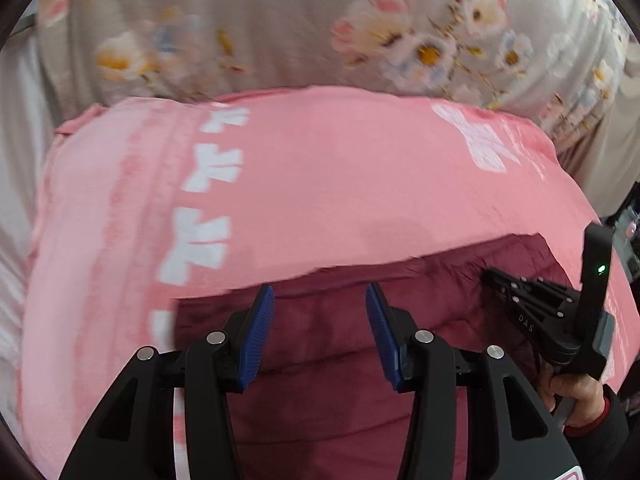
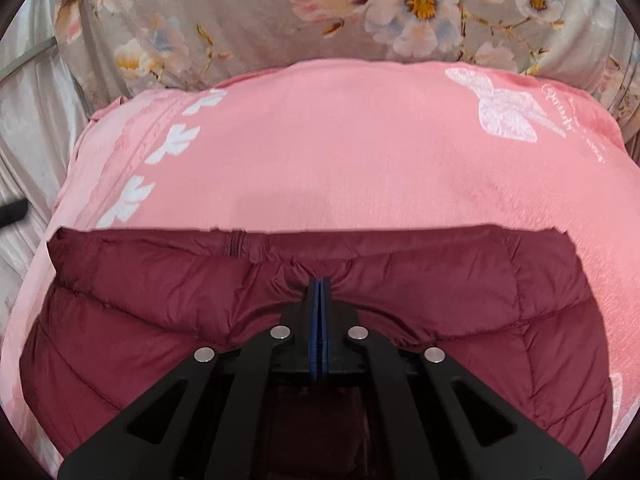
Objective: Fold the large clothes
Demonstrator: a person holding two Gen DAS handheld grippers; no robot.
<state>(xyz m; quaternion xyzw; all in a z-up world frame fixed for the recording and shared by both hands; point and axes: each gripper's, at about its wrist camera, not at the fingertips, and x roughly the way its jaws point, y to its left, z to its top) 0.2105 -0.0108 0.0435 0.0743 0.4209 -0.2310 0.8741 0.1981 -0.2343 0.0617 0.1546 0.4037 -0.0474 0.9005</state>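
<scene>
Right wrist view: right gripper (image 2: 320, 292) clenched on a pinch of the maroon puffer jacket (image 2: 160, 320), near its zippered top edge. Jacket spread on pink blanket (image 2: 340, 152), over floral bedding (image 2: 240, 12). Left gripper (image 1: 320, 320) released, empty above the jacket. Folding judged partly done; further folds left.

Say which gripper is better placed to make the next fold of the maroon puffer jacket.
Right, probably. The right gripper is already shut on a pinch of the maroon puffer jacket near its top edge, while the left gripper is open above the fabric, holding nothing.
</scene>
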